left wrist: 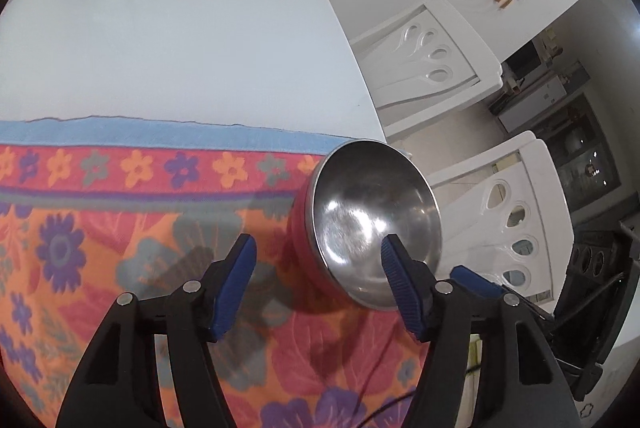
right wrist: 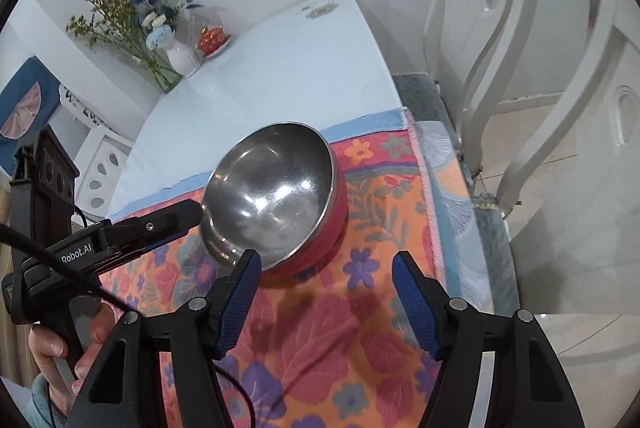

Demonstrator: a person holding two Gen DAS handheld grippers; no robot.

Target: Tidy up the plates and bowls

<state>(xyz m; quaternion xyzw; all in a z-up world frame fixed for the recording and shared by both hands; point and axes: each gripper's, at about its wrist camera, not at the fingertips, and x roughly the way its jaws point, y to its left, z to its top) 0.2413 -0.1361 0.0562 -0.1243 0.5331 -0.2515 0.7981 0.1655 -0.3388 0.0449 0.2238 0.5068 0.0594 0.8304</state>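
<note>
A steel bowl (left wrist: 372, 211) with a red outer wall sits on a flowered cloth (left wrist: 120, 228) near the table's right edge. My left gripper (left wrist: 318, 242) is open. Its right finger (left wrist: 400, 280) hangs over the bowl's inside and its left finger stands clear of the red wall. In the right wrist view the same bowl (right wrist: 276, 187) lies just beyond my right gripper (right wrist: 326, 256), which is open with its left fingertip close to the near rim. A black finger of the left gripper (right wrist: 176, 218) reaches the bowl's left rim. A hand (right wrist: 52, 348) holds that gripper.
The white table (left wrist: 180, 39) stretches beyond the cloth. A white vase of flowers (right wrist: 182, 57) and a red lidded cup on a saucer (right wrist: 212, 39) stand at its far end. White chairs (right wrist: 480, 7) stand along the table's right side.
</note>
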